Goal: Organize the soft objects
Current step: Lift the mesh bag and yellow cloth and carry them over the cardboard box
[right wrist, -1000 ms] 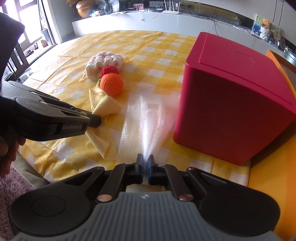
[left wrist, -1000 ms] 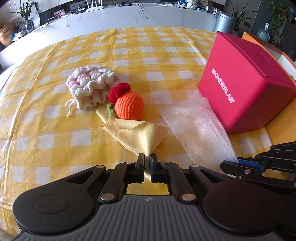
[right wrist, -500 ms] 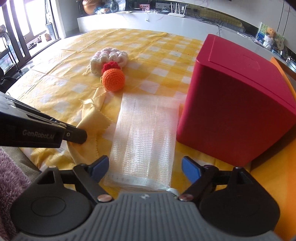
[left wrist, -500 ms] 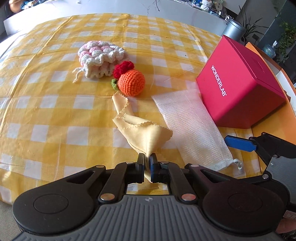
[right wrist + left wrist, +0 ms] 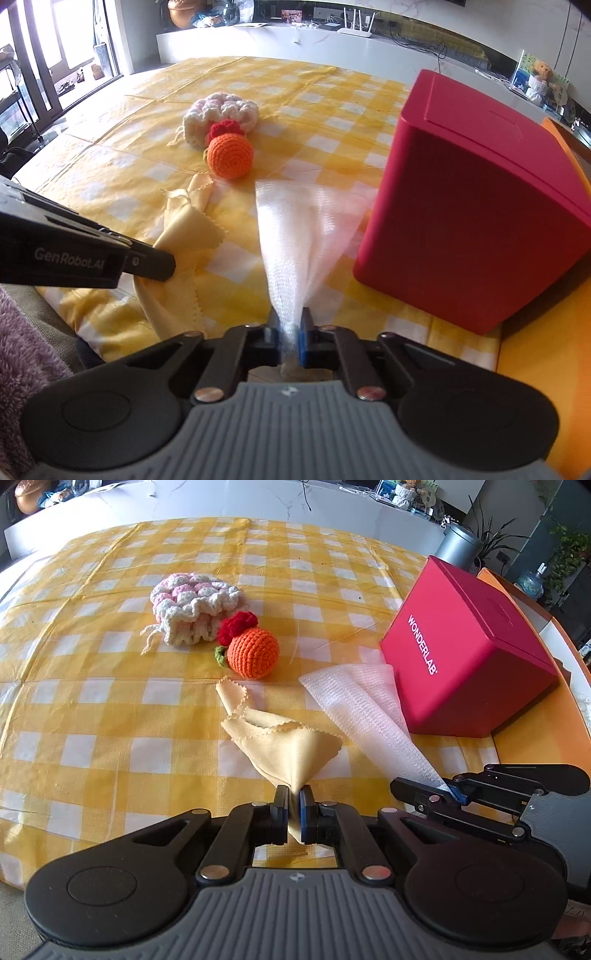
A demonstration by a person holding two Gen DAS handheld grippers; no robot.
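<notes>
Left wrist shows WONDERLAB lettering (image 5: 422, 644); left gripper (image 5: 293, 805) jaws clamp yellow cloth (image 5: 284, 744); right gripper (image 5: 290, 334) jaws clamp white mesh (image 5: 295, 236).

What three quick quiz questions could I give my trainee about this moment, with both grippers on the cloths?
1. True or false: the left gripper is shut on the yellow cloth.
2. What does the right gripper hold? A) crocheted orange B) white mesh cloth C) red box
3. Fill in: the crocheted orange touches a red crocheted flower beside the pink-and-white crocheted ______.

Key: 1 true. 2 B, the white mesh cloth, which lies next to the red box. 3 pouch.
</notes>
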